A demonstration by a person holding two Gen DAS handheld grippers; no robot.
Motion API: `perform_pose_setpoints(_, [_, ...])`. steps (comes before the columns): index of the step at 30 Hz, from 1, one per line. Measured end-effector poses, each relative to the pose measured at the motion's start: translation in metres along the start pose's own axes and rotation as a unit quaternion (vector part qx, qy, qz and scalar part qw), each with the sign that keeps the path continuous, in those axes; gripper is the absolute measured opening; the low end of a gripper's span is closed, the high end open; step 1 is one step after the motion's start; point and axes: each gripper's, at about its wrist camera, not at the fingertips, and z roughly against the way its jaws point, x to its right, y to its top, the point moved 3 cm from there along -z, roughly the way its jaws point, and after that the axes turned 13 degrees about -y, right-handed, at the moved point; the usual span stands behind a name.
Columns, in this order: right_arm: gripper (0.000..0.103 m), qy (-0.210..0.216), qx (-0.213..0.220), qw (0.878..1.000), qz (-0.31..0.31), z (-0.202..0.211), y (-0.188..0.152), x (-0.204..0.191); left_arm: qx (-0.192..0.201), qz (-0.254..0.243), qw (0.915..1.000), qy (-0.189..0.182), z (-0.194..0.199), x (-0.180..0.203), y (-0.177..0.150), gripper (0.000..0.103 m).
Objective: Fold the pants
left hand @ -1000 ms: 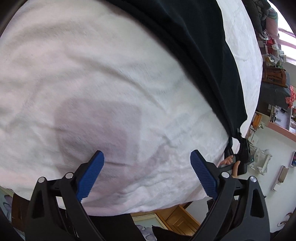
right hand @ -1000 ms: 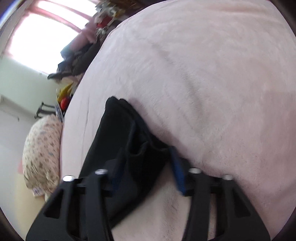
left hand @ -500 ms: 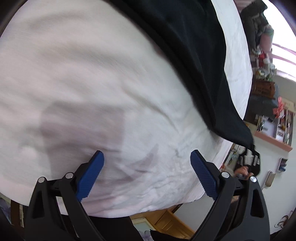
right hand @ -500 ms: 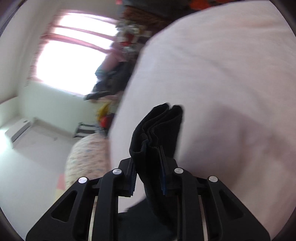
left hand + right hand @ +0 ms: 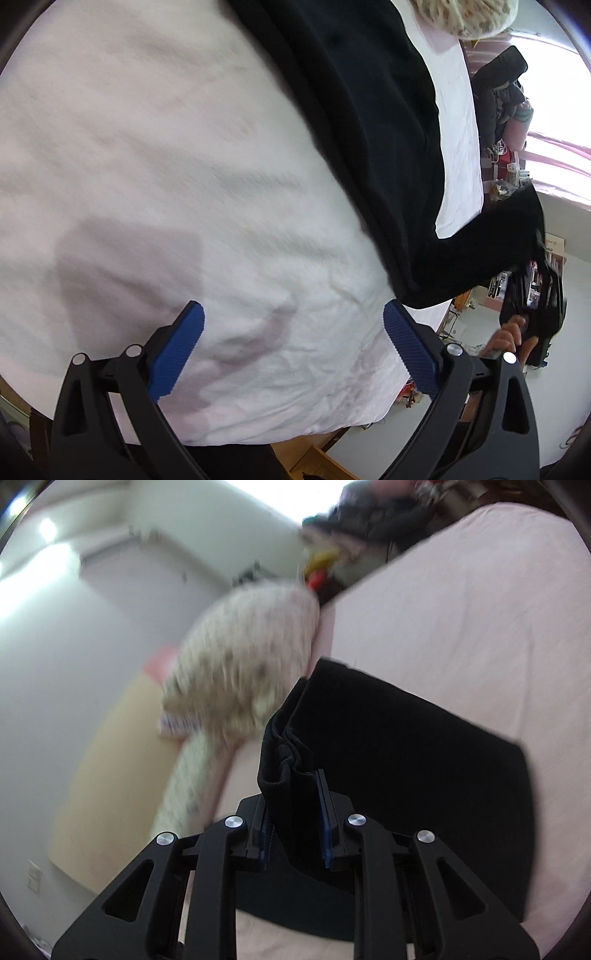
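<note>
Black pants [image 5: 369, 110] lie stretched across a pale pink bed sheet [image 5: 147, 147]. My left gripper [image 5: 291, 347] is open and empty, hovering over bare sheet to the left of the pants. My right gripper [image 5: 293, 823] is shut on a bunched end of the pants [image 5: 291, 753] and holds it lifted above the rest of the pants [image 5: 424, 775]. In the left wrist view that lifted end [image 5: 498, 251] rises off the bed's edge toward the right gripper [image 5: 535, 314] and the hand on it.
A floral pillow [image 5: 240, 657] lies at the head of the bed; it also shows in the left wrist view [image 5: 472, 14]. Dark clothes [image 5: 498, 85] and clutter stand by the window. The bed's edge [image 5: 369, 424] runs near my left gripper, wooden furniture [image 5: 314, 458] below.
My right gripper closed on the end of the pants and lifted it off the bed, swinging toward the pillow. My left gripper stayed open and shifted a little over the sheet.
</note>
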Motion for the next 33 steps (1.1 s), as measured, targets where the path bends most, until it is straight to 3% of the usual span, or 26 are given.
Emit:
perform_pose_setpoints(8, [0.021, -0.075, -0.132, 0.987, 0.049, -0.109, -0.089, -0.037, 0.008, 0.026, 0.9996, -0.01, 0.022, -0.027, 0.016, 0.098])
perform_pose_setpoints(11, [0.022, -0.089, -0.139, 0.985, 0.058, -0.115, -0.111, -0.041, 0.01, 0.023, 0.9996, -0.012, 0.029, -0.032, 0.023, 0.098])
perform_pose_setpoints(17, [0.021, -0.09, -0.14, 0.983, 0.072, -0.125, -0.114, -0.06, 0.01, 0.024, 0.9995, -0.019, 0.038, -0.04, 0.033, 0.098])
perform_pose_setpoints(23, [0.022, -0.114, -0.166, 0.973, 0.113, -0.145, -0.138, -0.071, 0.005, 0.022, 0.9994, -0.025, 0.046, -0.041, 0.043, 0.098])
perform_pose_setpoints(26, [0.022, -0.149, -0.181, 0.957, 0.171, -0.157, -0.158, -0.081, 0.001, 0.017, 0.9996, -0.023, 0.047, -0.04, 0.047, 0.098])
perform_pose_setpoints(29, [0.026, -0.217, -0.173, 0.917, 0.287, -0.166, -0.182, -0.097, -0.001, 0.018, 0.9997, -0.019, 0.047, -0.04, 0.047, 0.098])
perform_pose_setpoints(30, [0.048, -0.231, -0.168, 0.903, 0.321, -0.166, -0.187, -0.104, -0.001, 0.02, 0.9996, -0.019, 0.048, -0.041, 0.048, 0.098])
perform_pose_setpoints(31, [0.053, -0.23, -0.169, 0.896, 0.34, -0.165, -0.191, -0.109, -0.001, 0.021, 0.9996, -0.019, 0.049, -0.041, 0.048, 0.098])
perform_pose_setpoints(33, [0.054, -0.206, -0.165, 0.887, 0.378, -0.156, -0.203, -0.121, 0.001, 0.023, 0.9996, -0.018, 0.049, -0.04, 0.048, 0.098])
